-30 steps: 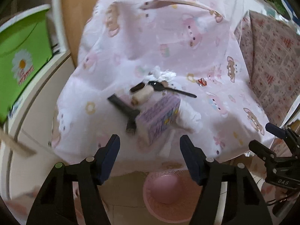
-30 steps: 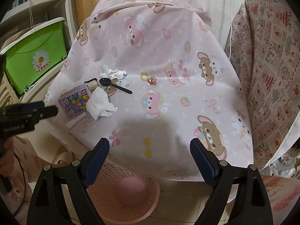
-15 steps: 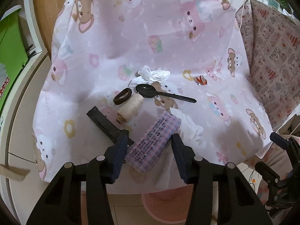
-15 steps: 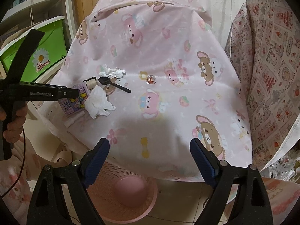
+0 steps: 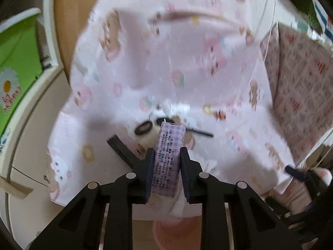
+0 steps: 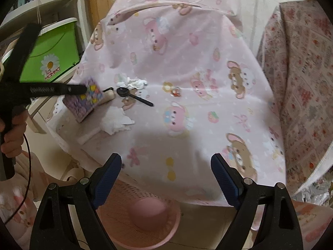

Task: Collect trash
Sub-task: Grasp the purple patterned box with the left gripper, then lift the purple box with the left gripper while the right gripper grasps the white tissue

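**A:** Looking through the left wrist view first: the left gripper (image 5: pixel 167 167) has just been closing, and now both pads pinch the purple checkered carton (image 5: pixel 168 158) by its long sides. Its long axis runs straight ahead toward 12 o'clock, far end tipped up off the pink cloth (image 5: pixel 187 62). The pink basket (image 5: pixel 177 232) peeks out at 6 o'clock, under the table edge, so I'd guess the move is back and down. Can't see inside the basket from here.

**B:** Right wrist view agrees. The carton (image 6: pixel 87 98) sits at 10 o'clock, clamped in the left gripper (image 6: pixel 84 89) with a hand (image 6: pixel 12 131) on its handle. The right gripper (image 6: pixel 166 177) hangs spread wide, nothing between its jaws.

**A:** So the left is nearer the carton, obviously. And the basket?

**B:** The basket (image 6: pixel 124 195) is at 6 o'clock, right below the right gripper, no trash showing in it, just a raised pink dome at the bottom. A crumpled tissue (image 6: pixel 116 123) and another wad (image 6: pixel 133 82) lie on the cloth at 11 o'clock, near a black spoon (image 6: pixel 133 96).
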### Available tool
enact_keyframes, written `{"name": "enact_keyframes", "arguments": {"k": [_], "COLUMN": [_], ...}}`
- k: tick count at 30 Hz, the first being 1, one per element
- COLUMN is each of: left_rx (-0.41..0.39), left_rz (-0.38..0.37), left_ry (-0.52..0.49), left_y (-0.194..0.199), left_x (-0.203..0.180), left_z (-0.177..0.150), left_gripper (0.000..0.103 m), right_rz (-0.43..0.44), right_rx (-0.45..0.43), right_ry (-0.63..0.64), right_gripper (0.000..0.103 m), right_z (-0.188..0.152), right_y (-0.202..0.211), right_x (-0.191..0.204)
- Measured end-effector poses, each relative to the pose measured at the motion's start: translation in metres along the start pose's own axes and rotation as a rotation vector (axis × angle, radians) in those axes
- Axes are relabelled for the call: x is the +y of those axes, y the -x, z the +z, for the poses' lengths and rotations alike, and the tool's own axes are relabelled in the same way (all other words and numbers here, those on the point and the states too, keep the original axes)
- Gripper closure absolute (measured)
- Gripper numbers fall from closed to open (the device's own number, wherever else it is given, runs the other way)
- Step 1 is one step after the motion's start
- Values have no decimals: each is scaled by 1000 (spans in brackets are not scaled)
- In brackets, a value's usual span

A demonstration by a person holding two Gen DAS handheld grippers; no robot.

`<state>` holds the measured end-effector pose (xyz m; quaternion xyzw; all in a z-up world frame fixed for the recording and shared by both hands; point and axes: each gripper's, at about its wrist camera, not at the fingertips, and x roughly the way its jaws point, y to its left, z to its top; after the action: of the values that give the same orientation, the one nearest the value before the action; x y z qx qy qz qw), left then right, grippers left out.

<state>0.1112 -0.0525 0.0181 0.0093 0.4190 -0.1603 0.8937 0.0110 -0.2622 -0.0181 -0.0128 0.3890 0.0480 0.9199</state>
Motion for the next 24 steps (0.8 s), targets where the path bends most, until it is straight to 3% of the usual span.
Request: {"name": "enact_keyframes", "arguments": {"k": [4,7,11,15,17,21,23,24], "left_rx": [-114,-163,-196,-184,-157,-108,-85,-76], "left_rz": [86,124,146,190,208,205,220,228], "left_ry": [-47,-22,40,23,26,70,88,97], "left_y": [36,56,71,74,70,64,60,59], "left_x": [-7,-6,-2,-4,-4,3,6,8], "left_z": [5,3,-7,-17,-22,-33,-37,-39], "left_gripper": [80,80,80,80,80,80,80,80], "right_rz": [57,106,199,215,217,224,230,229], "right_rx": [25,48,72,35,51,93,107,117], "right_ry": [33,28,-55,-50,-12,24,38,47], "right_gripper": [14,14,29,32,45,52,67,69], "right_z": [12,22,31,36,37,37,37,36], "right_y": [-17,-35,-57,-64,-69,-82,-86,-87], "right_x": [20,32,36,43,49,59,63,64]}}
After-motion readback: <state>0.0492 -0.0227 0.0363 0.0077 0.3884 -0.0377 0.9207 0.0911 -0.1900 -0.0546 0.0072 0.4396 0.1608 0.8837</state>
